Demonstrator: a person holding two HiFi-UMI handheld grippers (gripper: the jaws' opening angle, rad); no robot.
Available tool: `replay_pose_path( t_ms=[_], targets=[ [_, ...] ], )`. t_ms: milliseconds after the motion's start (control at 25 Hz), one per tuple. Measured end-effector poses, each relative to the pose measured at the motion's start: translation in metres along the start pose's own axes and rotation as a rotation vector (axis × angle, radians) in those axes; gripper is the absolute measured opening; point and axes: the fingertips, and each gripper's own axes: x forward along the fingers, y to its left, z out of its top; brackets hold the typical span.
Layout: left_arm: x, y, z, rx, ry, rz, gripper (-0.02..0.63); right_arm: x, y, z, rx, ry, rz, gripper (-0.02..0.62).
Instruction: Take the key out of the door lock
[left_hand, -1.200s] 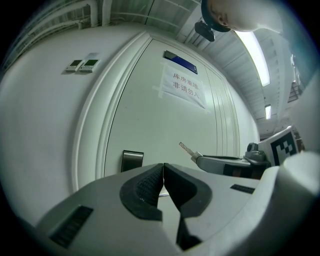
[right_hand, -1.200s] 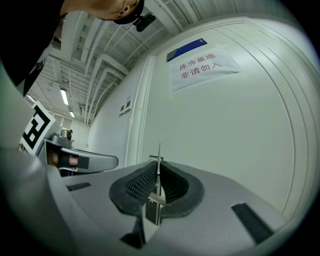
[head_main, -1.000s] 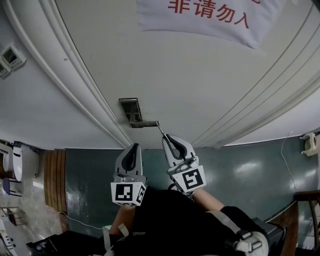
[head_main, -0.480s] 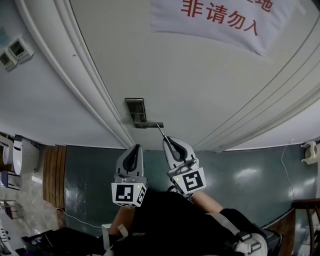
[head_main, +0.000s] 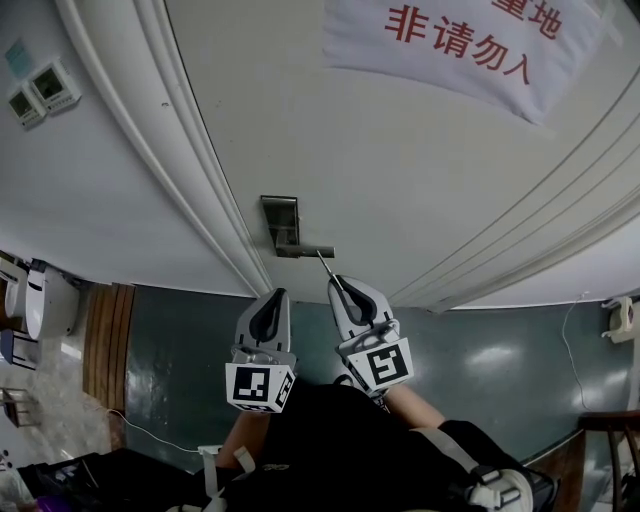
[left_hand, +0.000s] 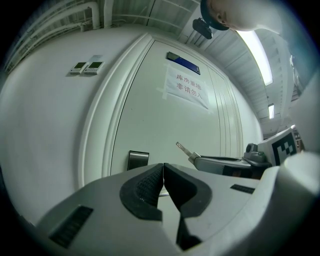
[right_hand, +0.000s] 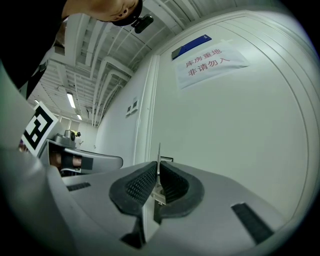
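Right gripper (right_hand: 158, 175) – jaws closed on the key (right_hand: 158, 155), pads pinching its head, thin blade sticking out past the tips. The key is out of the lock plate (head_main: 280, 222): from the left gripper view its blade shows against bare door (head_main: 420, 170), off to the right of the plate and pointing up-left. In the head view the blade tip sits just below the plate, close by the free end of the lever handle (head_main: 306, 251); contact cannot be judged.

Left gripper (left_hand: 162, 167) – jaws shut together, nothing between them, aimed at the door just under the plate, alongside the right gripper.

Paper sign (head_main: 455, 45) with red characters well above the plate. Two wall switches (head_main: 40, 92) far to its left.
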Motion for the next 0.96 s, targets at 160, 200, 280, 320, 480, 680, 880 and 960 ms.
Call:
replay_pose_path(
  t_ms=[160, 200, 280, 320, 480, 680, 880, 960],
  targets=[
    [0.000, 0.002, 0.000, -0.003, -0.002, 0.004, 0.023, 0.002, 0.000, 0.000, -0.005, 0.003, -0.001, 0.031],
    [0.000, 0.002, 0.000, -0.003, -0.005, 0.005, 0.023, 0.002, 0.000, -0.001, -0.004, 0.004, 0.002, 0.031],
    [-0.001, 0.003, 0.002, 0.000, -0.002, 0.011, 0.023, 0.003, 0.001, -0.003, -0.002, 0.007, 0.009, 0.031],
    [0.000, 0.004, 0.002, 0.001, -0.001, 0.015, 0.023, 0.004, 0.001, -0.003, -0.002, 0.009, 0.012, 0.031],
    [0.000, 0.006, 0.002, 0.001, 0.000, 0.019, 0.023, 0.006, 0.002, -0.004, 0.002, 0.013, 0.017, 0.031],
    [0.001, 0.008, -0.001, -0.004, -0.002, 0.025, 0.023, 0.008, 0.001, -0.005, 0.007, 0.012, 0.022, 0.032],
    [0.001, 0.009, -0.001, -0.003, -0.006, 0.028, 0.023, 0.010, 0.002, -0.005, 0.004, 0.011, 0.025, 0.031],
    [0.001, 0.010, 0.001, 0.000, -0.010, 0.029, 0.023, 0.011, 0.003, -0.005, 0.003, 0.007, 0.027, 0.031]
  ],
)
